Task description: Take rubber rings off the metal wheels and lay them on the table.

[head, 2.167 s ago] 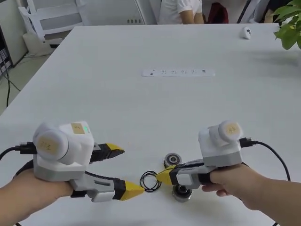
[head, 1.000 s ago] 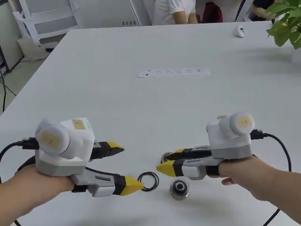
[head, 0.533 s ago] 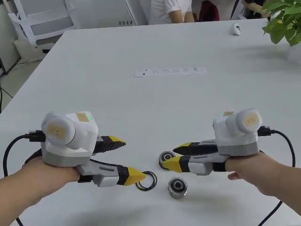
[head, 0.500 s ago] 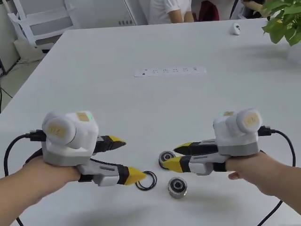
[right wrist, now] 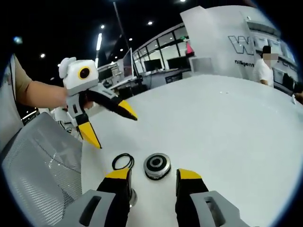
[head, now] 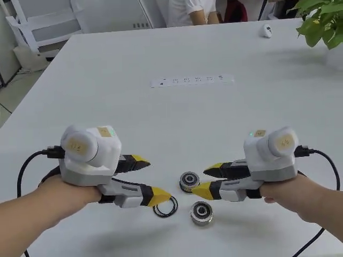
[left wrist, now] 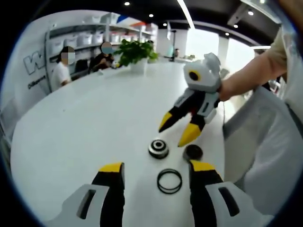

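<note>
Left gripper (head: 153,179): white body, black jaws with yellow tips. The jaws are spread wide and empty, hovering low over the table.
White table (head: 161,118): smooth and bare around the work, with the near edge close to the parts.
Thin black rubber rings (head: 165,206): two of them, overlapping and lying flat on the table just beside the left gripper's lower tip. In the left gripper view they sit between its tips (left wrist: 169,181).
Risk at the rings: they look light and loose, so a tip dipping low could flick or drag them toward the near edge.
Dark-banded round metal wheel (head: 188,181): lies flat between the two grippers. The dark band may be a ring still on it, but I cannot tell for certain.
Grey-rimmed metal wheel (head: 201,212): nearer the person and apart from the other wheel. Its rim looks bare.
Right gripper (head: 201,181): jaws partly open, narrower than the left's, and empty. They point at the dark-banded wheel, which lies just ahead of the tips (right wrist: 156,165).
Risk at the wheels: neither is held. An off-centre pinch would likely shoot the dark-banded wheel sideways into the rings, and tips closing on metal instead of rubber would slip.
</note>
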Demonstrator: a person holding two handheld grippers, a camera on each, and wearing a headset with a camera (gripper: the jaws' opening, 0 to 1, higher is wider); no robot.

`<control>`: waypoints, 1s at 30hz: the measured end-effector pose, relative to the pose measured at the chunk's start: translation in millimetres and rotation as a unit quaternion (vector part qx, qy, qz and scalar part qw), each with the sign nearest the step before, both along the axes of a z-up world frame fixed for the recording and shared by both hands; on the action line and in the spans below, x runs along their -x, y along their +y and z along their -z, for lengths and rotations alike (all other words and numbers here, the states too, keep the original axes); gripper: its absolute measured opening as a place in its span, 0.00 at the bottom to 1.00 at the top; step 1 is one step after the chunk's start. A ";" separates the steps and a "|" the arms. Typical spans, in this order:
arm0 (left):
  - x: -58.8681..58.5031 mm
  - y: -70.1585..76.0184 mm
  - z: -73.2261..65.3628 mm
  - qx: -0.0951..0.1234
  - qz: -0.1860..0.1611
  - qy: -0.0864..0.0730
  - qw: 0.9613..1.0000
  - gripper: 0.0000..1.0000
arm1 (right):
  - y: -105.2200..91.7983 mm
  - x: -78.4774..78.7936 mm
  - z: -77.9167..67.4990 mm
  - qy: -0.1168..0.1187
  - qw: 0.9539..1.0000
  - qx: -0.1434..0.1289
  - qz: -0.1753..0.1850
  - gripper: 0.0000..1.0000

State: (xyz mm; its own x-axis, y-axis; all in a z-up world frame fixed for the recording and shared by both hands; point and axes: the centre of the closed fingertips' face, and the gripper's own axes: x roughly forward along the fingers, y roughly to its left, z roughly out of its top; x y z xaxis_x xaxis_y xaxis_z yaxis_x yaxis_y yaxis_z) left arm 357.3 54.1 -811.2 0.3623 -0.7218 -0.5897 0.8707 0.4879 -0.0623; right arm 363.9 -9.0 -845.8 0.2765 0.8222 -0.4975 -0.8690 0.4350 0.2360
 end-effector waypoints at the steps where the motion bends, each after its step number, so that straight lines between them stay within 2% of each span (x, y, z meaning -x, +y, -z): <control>1: -0.6 -1.8 1.1 -0.001 0.002 0.001 1.000 0.55 | 0.0 0.0 1.7 -0.001 1.000 0.003 -0.001 0.33; 13: -3.3 -20.3 11.4 -0.005 0.018 0.005 1.000 0.50 | 1.2 1.0 10.9 -0.004 1.000 0.013 -0.009 0.31; 22: -7.7 -40.5 13.6 0.003 0.025 0.005 1.000 0.45 | 1.6 -0.2 13.2 -0.009 1.000 0.015 -0.009 0.28; 30: -10.2 -50.7 18.6 0.001 0.027 0.008 1.000 0.40 | 1.1 -0.8 16.3 -0.013 1.000 0.020 -0.008 0.26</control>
State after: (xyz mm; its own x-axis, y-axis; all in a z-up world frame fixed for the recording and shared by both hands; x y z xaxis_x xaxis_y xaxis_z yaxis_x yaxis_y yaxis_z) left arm 367.5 3.4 -829.8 0.3128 -0.7419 -0.5931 0.8949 0.4394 -0.0777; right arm 364.7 -7.9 -862.1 0.2767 0.8064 -0.5226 -0.8819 0.4291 0.1951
